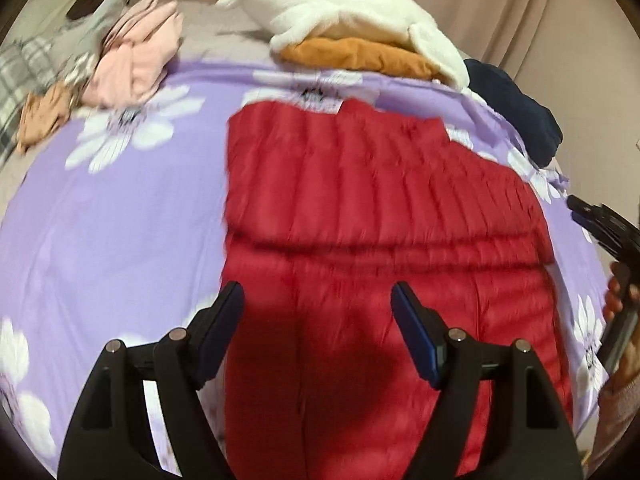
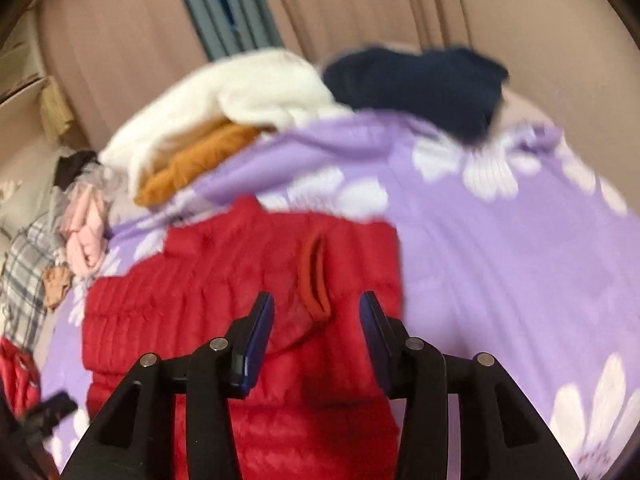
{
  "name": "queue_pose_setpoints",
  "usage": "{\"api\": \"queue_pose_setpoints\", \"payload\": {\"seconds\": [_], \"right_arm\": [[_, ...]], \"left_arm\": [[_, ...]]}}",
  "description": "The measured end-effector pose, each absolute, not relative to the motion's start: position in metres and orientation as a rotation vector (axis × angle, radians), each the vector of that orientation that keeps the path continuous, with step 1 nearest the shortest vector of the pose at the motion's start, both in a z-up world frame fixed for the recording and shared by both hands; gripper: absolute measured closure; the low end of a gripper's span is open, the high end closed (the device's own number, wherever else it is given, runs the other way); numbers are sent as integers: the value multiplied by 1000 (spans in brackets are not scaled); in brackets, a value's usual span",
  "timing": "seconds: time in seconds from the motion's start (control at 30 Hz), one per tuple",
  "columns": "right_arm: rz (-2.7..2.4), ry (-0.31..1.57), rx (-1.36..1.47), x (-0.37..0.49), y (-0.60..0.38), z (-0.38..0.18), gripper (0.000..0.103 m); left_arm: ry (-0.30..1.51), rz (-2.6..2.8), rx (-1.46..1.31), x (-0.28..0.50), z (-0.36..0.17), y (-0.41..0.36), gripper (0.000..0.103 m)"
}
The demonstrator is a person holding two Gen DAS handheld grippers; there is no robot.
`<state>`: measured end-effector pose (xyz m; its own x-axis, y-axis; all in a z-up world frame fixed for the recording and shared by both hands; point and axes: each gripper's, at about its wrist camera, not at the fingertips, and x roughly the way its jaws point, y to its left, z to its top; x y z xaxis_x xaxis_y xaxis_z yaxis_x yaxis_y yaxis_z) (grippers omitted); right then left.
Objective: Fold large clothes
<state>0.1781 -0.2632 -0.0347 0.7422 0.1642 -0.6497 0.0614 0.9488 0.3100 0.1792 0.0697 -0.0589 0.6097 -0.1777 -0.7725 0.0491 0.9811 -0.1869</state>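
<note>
The red jacket (image 1: 360, 208) lies partly folded in the middle of the purple flowered sheet (image 1: 120, 220), its collar at the far end, with folded clothes piled along the far edge: a white fleece (image 1: 340, 12) over an orange garment (image 1: 360, 54), and a navy piece (image 1: 516, 108) to the right. The left gripper (image 1: 318, 332) hangs over the jacket's near part with jaws wide and empty; the right gripper (image 2: 316, 332), jaws partly apart, holds nothing above the jacket's right side. To fold neatly, each should probably pinch a near corner through all layers and carry both toward the collar together.

Red quilted jacket (image 1: 360, 208), lilac white-flowered sheet (image 1: 120, 220)
</note>
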Motion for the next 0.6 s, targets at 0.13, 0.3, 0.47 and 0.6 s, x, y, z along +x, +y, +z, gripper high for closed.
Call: {"api": "queue_pose_setpoints", "payload": {"seconds": [0.13, 0.3, 0.47, 0.6], "right_arm": [[166, 720, 273, 192, -243, -39, 59], [200, 748, 240, 211, -220, -58, 60], [208, 767, 267, 216, -223, -64, 60], [227, 788, 222, 222, -220, -70, 60]], "left_arm": [[869, -130, -166, 216, -54, 63, 34], [906, -157, -191, 258, -66, 53, 48], [1005, -24, -136, 278, -106, 69, 50], [994, -18, -118, 275, -104, 75, 49]]}}
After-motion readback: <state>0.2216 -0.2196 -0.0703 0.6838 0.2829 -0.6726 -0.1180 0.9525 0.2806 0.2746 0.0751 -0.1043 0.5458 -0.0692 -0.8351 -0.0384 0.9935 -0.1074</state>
